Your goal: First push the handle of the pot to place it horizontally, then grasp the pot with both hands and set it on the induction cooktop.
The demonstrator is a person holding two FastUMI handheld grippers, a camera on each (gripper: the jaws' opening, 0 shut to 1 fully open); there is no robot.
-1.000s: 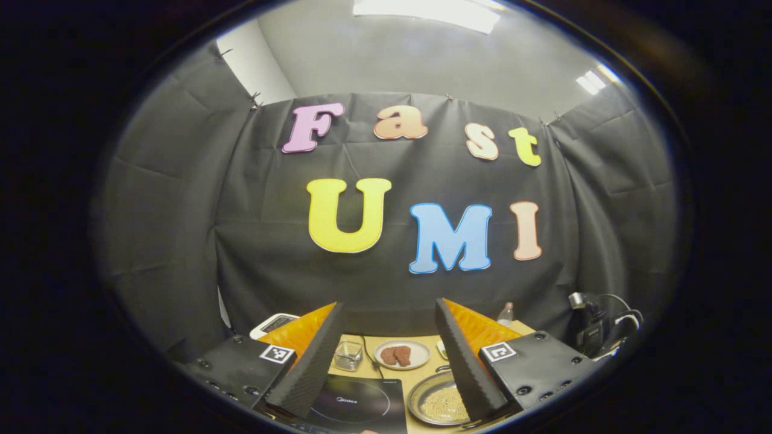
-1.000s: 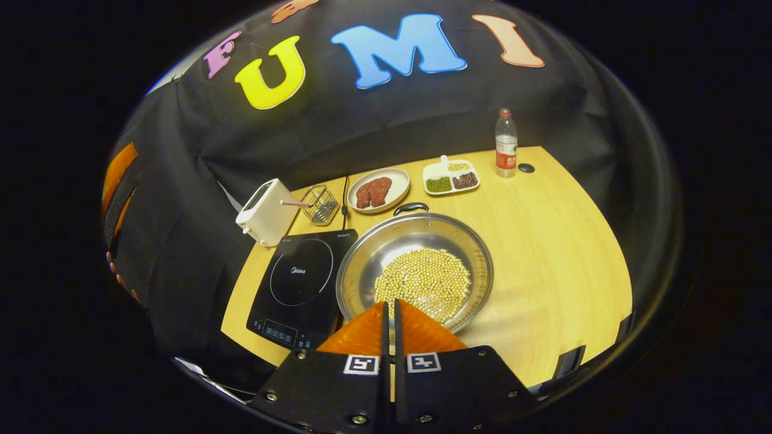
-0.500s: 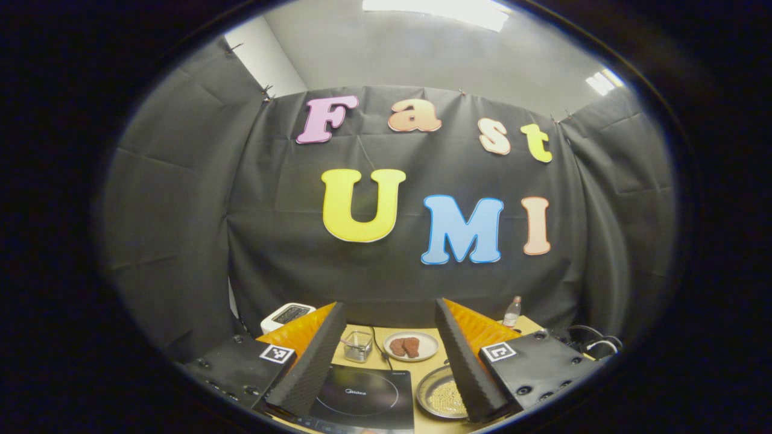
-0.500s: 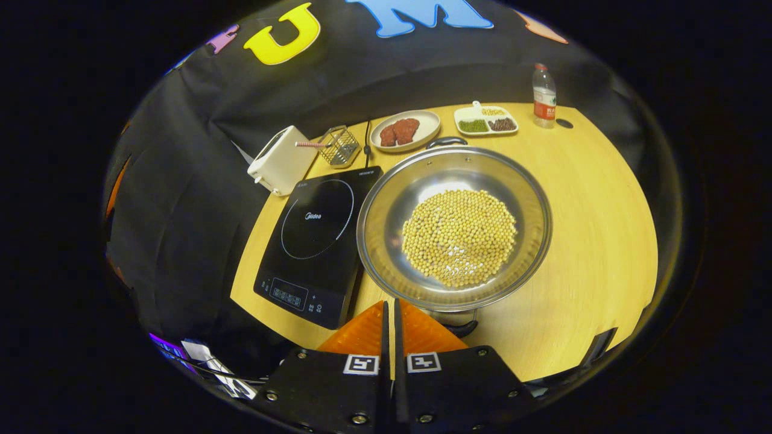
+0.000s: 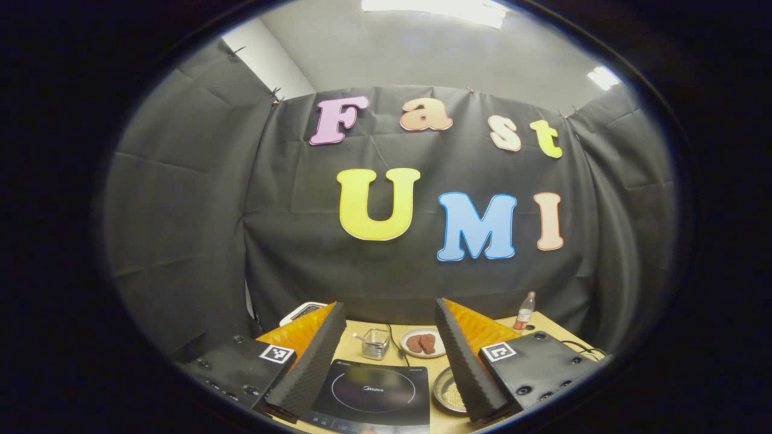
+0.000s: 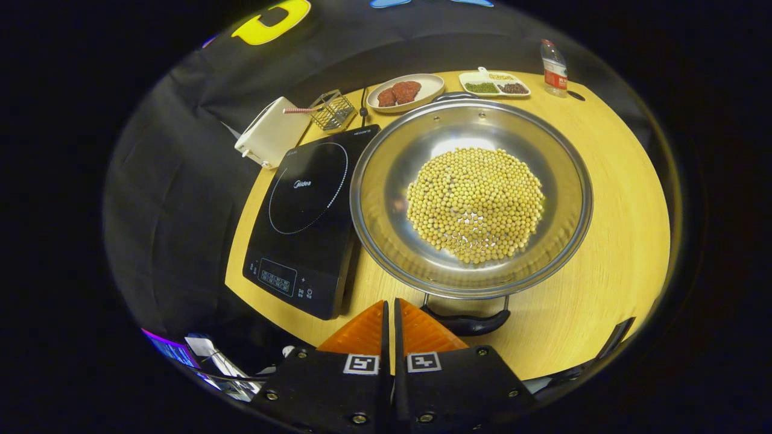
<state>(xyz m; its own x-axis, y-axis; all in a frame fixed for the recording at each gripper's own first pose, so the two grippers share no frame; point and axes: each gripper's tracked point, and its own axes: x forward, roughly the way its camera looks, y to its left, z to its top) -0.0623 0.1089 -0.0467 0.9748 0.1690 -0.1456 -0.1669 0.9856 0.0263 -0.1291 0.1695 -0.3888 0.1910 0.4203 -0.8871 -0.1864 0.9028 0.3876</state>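
Note:
A wide steel pot holding soybeans sits on the wooden table, right of the black induction cooktop. Its two black handles lie near and far from me, not sideways. My right gripper is shut with nothing in it, hovering just left of the near handle. In the left gripper view my left gripper stands open and raised, with the cooktop between its fingers low down. The pot peeks out beside the right finger.
Behind the cooktop stand a white toaster and a small wire basket. A plate of meat, a divided dish and a water bottle line the table's far edge. Bare table lies right of the pot.
My right gripper has dropped closer to the pot, so the pot looks larger and its near handle has come into sight. The left gripper has swung left; the pot slid behind its right finger.

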